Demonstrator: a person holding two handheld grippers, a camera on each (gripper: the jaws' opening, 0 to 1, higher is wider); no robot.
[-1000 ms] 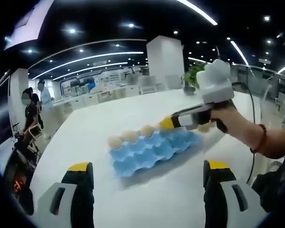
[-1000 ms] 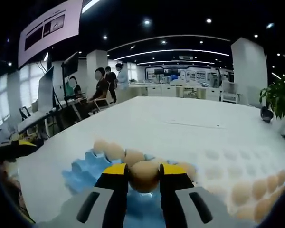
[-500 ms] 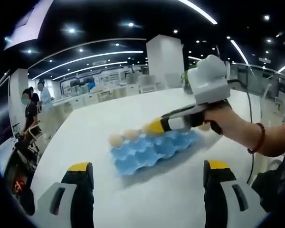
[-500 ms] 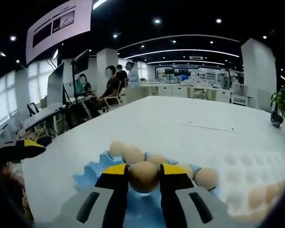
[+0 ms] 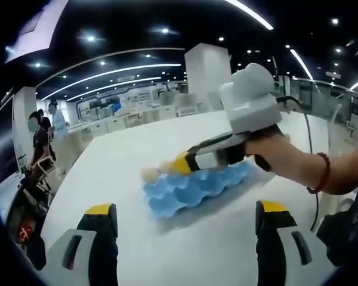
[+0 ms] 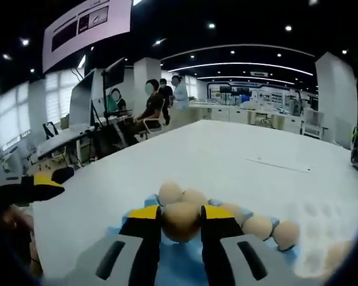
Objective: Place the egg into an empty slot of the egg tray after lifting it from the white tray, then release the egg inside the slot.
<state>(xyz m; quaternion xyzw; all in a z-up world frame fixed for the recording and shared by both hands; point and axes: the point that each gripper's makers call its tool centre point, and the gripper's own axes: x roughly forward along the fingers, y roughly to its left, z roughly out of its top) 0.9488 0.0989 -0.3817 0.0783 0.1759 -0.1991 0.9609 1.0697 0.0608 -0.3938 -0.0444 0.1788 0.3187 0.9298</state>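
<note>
Blue moulded pulp — the egg tray [image 5: 194,189] lies flat on the white table [image 5: 107,173], with a row of eggs [image 6: 227,210] seated along one long edge and the cups on the near side open. In the right gripper view the right gripper [image 6: 181,223] pinches the egg [image 6: 181,219] between its yellow-tipped jaws, carried above the blue tray and just in front of that filled row; the left gripper view shows the same tool reaching in from the right over the tray, a hand [image 5: 280,158] round its grip. The left gripper [image 5: 188,223] hangs over bare table short of the tray, jaws spread wide and holding nothing. The white tray [image 6: 328,238] is faintly visible at the right of the right gripper view, and something egg-coloured seems to lie in it. The step in hand looks like the lowering into a slot. To do it well, I would centre the egg over an empty cup next to the filled row, keep clear of the seated eggs, and come down straight until the shell rests in the cup — then ease the jaws apart only a little, so neither jaw nudges a neighbour or tips the light tray.
</note>
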